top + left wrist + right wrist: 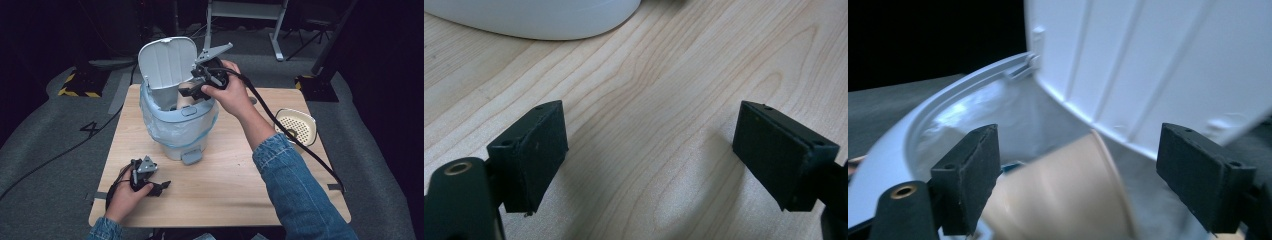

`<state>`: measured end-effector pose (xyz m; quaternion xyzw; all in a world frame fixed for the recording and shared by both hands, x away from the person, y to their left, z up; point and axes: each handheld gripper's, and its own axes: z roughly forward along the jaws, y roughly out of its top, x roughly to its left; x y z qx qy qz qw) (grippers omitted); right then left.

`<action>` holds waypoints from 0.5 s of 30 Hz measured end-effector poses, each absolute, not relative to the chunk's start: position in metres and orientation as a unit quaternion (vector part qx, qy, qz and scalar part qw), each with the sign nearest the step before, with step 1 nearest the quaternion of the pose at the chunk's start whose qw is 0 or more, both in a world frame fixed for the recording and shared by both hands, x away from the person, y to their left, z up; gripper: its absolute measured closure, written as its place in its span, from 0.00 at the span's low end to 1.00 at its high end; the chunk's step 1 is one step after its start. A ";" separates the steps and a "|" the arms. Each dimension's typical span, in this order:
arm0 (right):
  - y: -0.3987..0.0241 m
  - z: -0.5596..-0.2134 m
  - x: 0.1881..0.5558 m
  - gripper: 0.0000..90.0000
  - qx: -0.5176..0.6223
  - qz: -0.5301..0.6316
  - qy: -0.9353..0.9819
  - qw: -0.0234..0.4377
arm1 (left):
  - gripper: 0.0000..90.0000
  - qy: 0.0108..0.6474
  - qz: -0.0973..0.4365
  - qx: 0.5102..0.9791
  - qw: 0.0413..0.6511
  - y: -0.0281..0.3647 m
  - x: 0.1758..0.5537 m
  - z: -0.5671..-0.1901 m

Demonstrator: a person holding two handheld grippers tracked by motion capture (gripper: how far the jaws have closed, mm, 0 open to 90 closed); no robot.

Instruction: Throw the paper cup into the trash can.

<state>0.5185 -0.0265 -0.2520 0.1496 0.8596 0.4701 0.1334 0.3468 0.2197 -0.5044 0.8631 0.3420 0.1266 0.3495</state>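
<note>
At upper centre of the high view, the right gripper (192, 90) hangs over the pedal bin (172, 117), jaws spread; the paper cup (1068, 195) lies tilted between them, unpinched. The left gripper (159, 187), also spread, rests on the desk (225, 180).

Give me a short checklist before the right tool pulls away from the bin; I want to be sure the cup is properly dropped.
1. Lid of the white plastic pedal bin up: ok, the white ribbed lid stands open.
2. Right tool open: ok, jaws wide apart.
3. Beige paper cup free of the pads: ok, gaps on both sides, though it is blurred.
4. Cup inside the bin: ok, it is below the rim, over the translucent liner bag.
5. Cup settled at the bottom: cannot tell.
6. Left tool out of the way: ok, open, low over the light wooden table.
</note>
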 end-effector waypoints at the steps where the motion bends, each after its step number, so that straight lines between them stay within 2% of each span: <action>1: -0.033 -0.247 0.518 0.20 0.163 0.480 0.849 0.150 | 0.16 0.341 0.127 0.864 0.349 0.220 0.347 -0.504; 5: -0.044 -0.241 0.518 0.22 0.172 0.485 0.843 0.157 | 0.16 0.340 0.128 0.864 0.349 0.220 0.347 -0.504; 7: -0.051 -0.239 0.516 0.34 0.174 0.479 0.845 0.158 | 0.16 0.340 0.128 0.864 0.349 0.220 0.347 -0.504; 10: -0.055 -0.242 0.515 0.41 0.173 0.460 0.858 0.149 | 0.16 0.341 0.127 0.863 0.349 0.220 0.347 -0.504; 15: -0.049 -0.249 0.515 0.38 0.167 0.454 0.863 0.149 | 0.16 0.342 0.126 0.863 0.350 0.220 0.347 -0.504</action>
